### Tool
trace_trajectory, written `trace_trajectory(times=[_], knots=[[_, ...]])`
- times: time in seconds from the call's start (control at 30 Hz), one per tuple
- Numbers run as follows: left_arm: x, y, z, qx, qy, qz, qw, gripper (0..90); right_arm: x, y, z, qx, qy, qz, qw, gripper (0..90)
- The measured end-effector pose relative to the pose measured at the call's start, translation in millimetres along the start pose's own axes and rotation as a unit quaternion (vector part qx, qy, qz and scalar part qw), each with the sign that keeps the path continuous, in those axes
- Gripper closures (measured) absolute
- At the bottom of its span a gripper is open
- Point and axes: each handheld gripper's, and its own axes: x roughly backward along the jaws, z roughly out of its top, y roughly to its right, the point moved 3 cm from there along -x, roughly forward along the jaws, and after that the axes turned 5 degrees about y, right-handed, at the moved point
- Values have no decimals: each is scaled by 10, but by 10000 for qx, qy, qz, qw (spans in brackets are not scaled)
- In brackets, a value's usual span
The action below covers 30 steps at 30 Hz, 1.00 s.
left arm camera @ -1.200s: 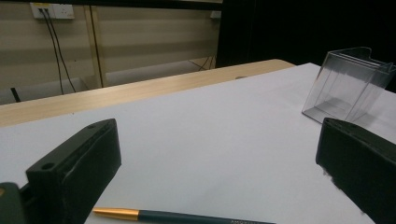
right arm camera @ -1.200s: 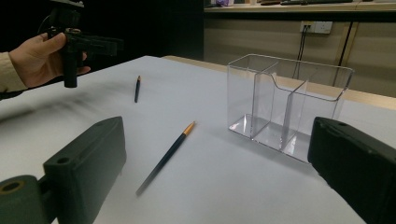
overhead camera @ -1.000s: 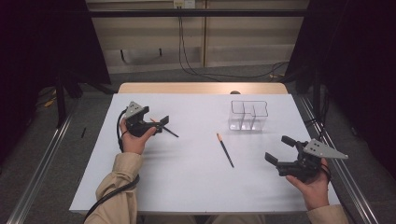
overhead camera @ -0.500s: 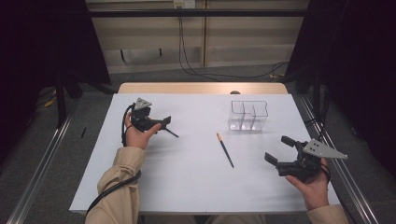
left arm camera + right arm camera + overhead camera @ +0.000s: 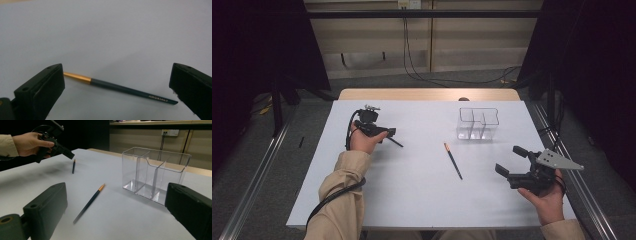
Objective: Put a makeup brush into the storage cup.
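Note:
A dark teal pencil point(image 5: 120, 87) with a gold end lies flat on the white table, between the two wide-apart jaws of my left gripper point(image 5: 117, 73). In the high view this left gripper point(image 5: 386, 133) hovers at the table's left over that pencil point(image 5: 395, 142), open and holding nothing. A second pencil point(image 5: 453, 161) lies near the table's middle. My right gripper point(image 5: 509, 160) stands open at the right front, apart from it. In the right gripper view this second pencil point(image 5: 90, 202) lies ahead of the open jaws.
A clear plastic organizer point(image 5: 478, 123) with several compartments stands at the back right, seen close at hand as the organizer point(image 5: 155, 175) in the right gripper view. The white table sheet point(image 5: 422, 210) spreads bare toward the front. Cables run along the floor behind.
My left gripper has shifted a little forward and to the right, over the left pencil. The right gripper and the middle pencil have stayed where they were.

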Motion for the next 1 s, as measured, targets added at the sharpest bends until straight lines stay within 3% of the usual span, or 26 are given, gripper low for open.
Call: trace_trajectory(times=[0.1, 0.23, 0.47, 0.73, 0.8, 1.0], knots=[[-23, 0, 24, 188, -155, 107, 9996, 1, -5, -6, -3, -5, -9, 20, 10000, 39], [-51, 17, 46, 284, -359, 210, 9987, 1, -11, -13, -5, 2, -25, 36, 10000, 39], [-137, 11, 45, 656, -810, 393, 9938, 26, -8, -5, -6, -16, -18, 31, 10000, 39], [-186, 44, 73, 734, -1017, 480, 9909, 40, -15, -7, -8, -40, -12, 61, 10000, 39], [-206, 58, 67, 799, -1041, 557, 9898, 51, -14, -5, -11, -42, -22, 68, 10000, 40], [-239, 57, 55, 749, -1147, 757, 9877, 83, -18, -8, -13, -21, -29, 80, 10000, 40]])
